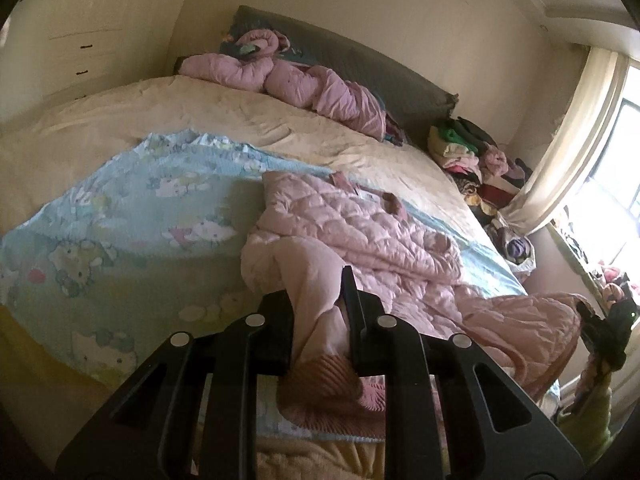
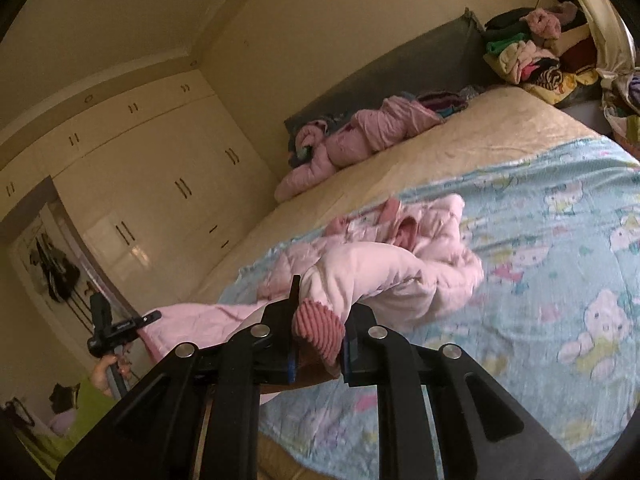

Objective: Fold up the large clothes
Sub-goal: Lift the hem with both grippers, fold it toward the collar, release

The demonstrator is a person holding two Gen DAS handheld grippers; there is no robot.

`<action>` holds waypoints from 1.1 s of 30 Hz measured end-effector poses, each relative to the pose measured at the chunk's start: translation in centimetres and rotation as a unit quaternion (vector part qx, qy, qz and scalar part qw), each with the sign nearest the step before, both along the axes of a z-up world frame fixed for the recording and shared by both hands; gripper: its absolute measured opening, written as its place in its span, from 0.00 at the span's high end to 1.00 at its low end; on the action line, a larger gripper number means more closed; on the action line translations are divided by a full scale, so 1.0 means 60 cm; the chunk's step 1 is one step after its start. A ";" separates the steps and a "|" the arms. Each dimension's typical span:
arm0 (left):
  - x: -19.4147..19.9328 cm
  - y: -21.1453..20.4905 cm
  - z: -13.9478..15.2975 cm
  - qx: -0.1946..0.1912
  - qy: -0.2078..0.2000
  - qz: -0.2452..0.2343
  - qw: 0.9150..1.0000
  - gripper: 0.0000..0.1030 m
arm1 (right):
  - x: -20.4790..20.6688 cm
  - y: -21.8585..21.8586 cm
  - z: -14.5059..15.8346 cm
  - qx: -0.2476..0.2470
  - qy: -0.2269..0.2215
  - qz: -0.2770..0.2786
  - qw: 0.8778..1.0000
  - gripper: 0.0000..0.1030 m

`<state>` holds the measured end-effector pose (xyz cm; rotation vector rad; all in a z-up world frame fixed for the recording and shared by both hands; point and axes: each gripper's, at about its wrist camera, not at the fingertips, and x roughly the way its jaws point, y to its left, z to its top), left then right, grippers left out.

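The left gripper point(image 1: 320, 312) is closed on a sleeve point(image 1: 316, 280) of the pink jacket point(image 1: 360, 232), the pale fabric pinched between its black fingers and the ribbed cuff point(image 1: 320, 384) hanging just below them. The right gripper point(image 2: 320, 320) is likewise clamped tight on the other sleeve point(image 2: 360, 276), with its darker pink ribbed cuff point(image 2: 318, 330) bunched between the pads.

The jacket lies crumpled on the blue blanket point(image 1: 120, 220) near the foot of the bed point(image 1: 160, 112). In the left view its long axis runs from the held sleeve up and away toward the headboard point(image 1: 360, 64), collar end farthest off. The quilted body trails off to the right, where the right gripper shows at the picture's edge. In the right view the left gripper point(image 2: 116, 326) appears at the far left, a hand point(image 2: 105, 376) below it.

More pink bedding point(image 1: 300, 84) is heaped at the headboard. A clothes pile point(image 1: 472, 152) sits beside the bed, near the curtain point(image 1: 568, 140).
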<state>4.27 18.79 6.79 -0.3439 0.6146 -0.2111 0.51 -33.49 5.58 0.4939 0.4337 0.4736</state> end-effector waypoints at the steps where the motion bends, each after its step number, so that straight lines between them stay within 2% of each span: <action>1: 0.005 0.000 0.003 0.000 -0.001 0.001 1.000 0.88 | 0.009 -0.001 0.004 -0.001 -0.004 -0.003 1.000 0.86; 12: 0.085 -0.010 0.032 0.002 -0.019 0.018 1.000 0.86 | 0.108 -0.023 0.018 0.006 -0.008 -0.042 0.999 0.87; 22: 0.152 -0.033 0.051 0.029 -0.031 0.032 0.999 0.84 | 0.204 -0.030 0.020 -0.010 0.000 -0.080 0.997 0.87; 33: 0.219 -0.048 0.047 0.040 -0.036 0.051 0.997 0.83 | 0.288 -0.036 0.012 -0.010 0.019 -0.098 0.995 0.87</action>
